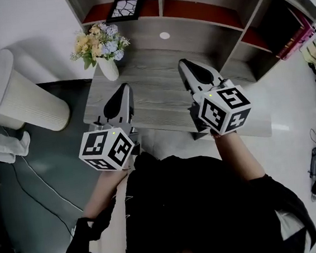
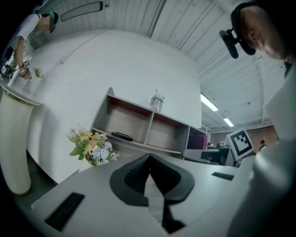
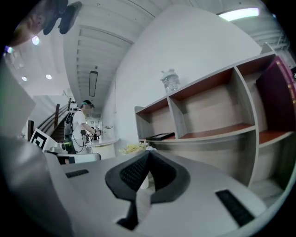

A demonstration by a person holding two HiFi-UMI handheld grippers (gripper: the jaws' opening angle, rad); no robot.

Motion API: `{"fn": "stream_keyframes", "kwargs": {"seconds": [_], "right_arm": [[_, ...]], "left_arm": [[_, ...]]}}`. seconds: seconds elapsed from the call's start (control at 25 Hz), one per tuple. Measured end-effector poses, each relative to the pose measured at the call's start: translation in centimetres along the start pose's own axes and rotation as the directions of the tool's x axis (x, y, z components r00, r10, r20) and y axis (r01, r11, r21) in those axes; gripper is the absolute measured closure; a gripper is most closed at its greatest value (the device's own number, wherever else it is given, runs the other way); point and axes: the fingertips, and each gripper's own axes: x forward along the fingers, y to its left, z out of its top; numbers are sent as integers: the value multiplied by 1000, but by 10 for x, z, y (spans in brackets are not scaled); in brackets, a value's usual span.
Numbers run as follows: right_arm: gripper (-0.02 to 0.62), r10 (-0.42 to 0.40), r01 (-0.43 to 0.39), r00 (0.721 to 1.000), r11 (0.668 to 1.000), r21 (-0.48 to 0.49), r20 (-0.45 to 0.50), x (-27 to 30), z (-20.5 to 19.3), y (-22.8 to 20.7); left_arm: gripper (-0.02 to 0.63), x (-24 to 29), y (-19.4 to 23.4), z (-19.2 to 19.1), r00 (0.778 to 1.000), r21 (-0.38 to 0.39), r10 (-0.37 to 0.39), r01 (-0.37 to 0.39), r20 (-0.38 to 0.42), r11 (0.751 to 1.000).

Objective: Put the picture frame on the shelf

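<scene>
Both my grippers hang over the table (image 1: 161,103) with nothing in them. The left gripper (image 1: 123,91) has its jaws pressed together, and so does the right gripper (image 1: 188,67). The frame (image 1: 125,8) lies flat in the left bay of the shelf (image 1: 202,12), at the top of the head view, so I judge the job done.

What could go wrong now is mostly my own doing. If I reach in to tidy the frame, shut jaws can only push it, and it may slide on the smooth red board or tip off the front edge. A swing of the left gripper toward that bay would pass close by the flowers (image 1: 100,44) at the upper left, and their vase could topple.

The head view shows the frame's face, a dark border around a pale cracked pattern. The gripper views show it edge-on, as a thin dark slab (image 2: 121,136) (image 3: 161,136). Only they show the bottle (image 2: 157,101) standing on top of the shelf.
</scene>
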Motion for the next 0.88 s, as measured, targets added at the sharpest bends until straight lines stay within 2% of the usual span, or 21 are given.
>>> {"fn": "stream_keyframes", "kwargs": {"seconds": [0.16,0.88], "right_arm": [[591,17,-17,1000,1000,-25,-6,-6,-3,5],[591,37,-36,998,999,30,-51,-15,-17,10]], "left_arm": [[595,-2,-8,-1,1000,4,-3,3,-1,1000],[595,-9,-16,-4,1000,1,7,-7,10,1000]]}}
